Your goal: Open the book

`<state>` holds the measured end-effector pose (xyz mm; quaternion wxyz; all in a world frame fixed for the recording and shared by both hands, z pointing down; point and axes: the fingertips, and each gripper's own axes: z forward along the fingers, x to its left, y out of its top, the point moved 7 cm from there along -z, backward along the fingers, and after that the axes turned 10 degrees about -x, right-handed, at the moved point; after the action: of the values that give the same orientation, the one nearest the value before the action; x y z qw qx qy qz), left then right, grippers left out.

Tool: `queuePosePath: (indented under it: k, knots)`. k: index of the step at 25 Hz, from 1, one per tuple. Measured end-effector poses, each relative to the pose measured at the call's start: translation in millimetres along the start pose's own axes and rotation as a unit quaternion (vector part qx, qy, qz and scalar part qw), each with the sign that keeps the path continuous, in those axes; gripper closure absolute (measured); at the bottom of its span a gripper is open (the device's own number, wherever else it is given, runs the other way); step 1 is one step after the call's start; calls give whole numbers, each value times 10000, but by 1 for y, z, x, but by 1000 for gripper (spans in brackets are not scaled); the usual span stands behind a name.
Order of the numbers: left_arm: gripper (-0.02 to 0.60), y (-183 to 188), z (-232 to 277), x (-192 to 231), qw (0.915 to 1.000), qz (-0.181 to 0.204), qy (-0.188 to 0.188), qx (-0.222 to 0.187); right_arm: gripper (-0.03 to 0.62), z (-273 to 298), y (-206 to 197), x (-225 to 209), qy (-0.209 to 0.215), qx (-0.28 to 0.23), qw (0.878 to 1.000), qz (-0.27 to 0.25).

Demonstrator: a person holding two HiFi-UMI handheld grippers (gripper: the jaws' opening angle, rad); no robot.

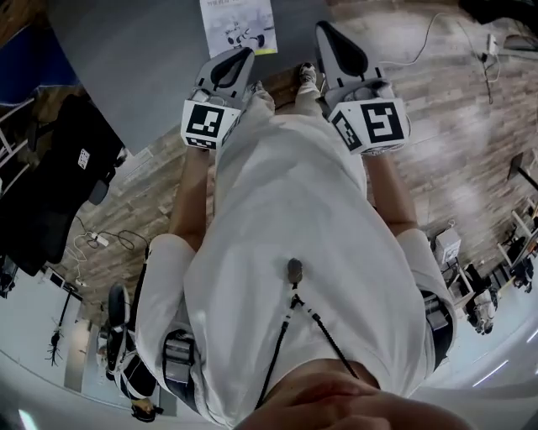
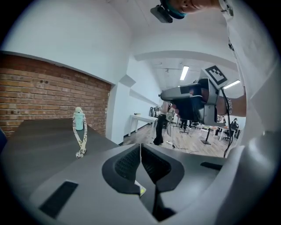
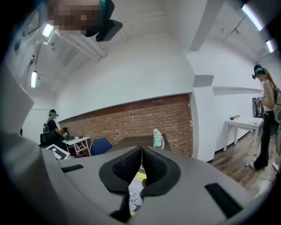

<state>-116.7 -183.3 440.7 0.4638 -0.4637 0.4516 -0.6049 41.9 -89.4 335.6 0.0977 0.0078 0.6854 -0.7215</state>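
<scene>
The book [image 1: 238, 25] lies closed, cover up, on the grey table [image 1: 126, 59], near its front edge and just ahead of the 2 grippers. The step in hand is judged to be the approach, since neither gripper touches the book yet.

For a clean opening, 1 gripper is best set down on the cover near the spine to steady the book. The other is best brought low to the free edge of the cover. A single fingertip should be slipped under the cover alone, not under a wad of pages. The cover is then to be lifted and swung over in an arc rather than dragged, so that the thin book is not pushed across the table. Which side carries the spine cannot be told from these views.

The left gripper [image 2: 140, 151] is closed, its ribbed pads [image 2: 127, 165] pressed together with nothing between them. The right gripper [image 3: 141, 154] is closed and empty as well. A strip of the book is seen below and beyond each pair of jaws, well apart from them. A water bottle [image 3: 157, 139] stands further back on the table.
</scene>
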Motion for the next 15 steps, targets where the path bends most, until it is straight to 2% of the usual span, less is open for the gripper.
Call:
queuePosePath:
  k: [8, 15]
  knots:
    - [554, -42, 20, 5, 9972, 95, -473, 573, 557, -7, -9, -1, -328, 9, 9995, 12]
    - [554, -70, 39, 7, 9896, 383, -841, 1102, 557, -10, -14, -3, -524, 46, 9986, 25]
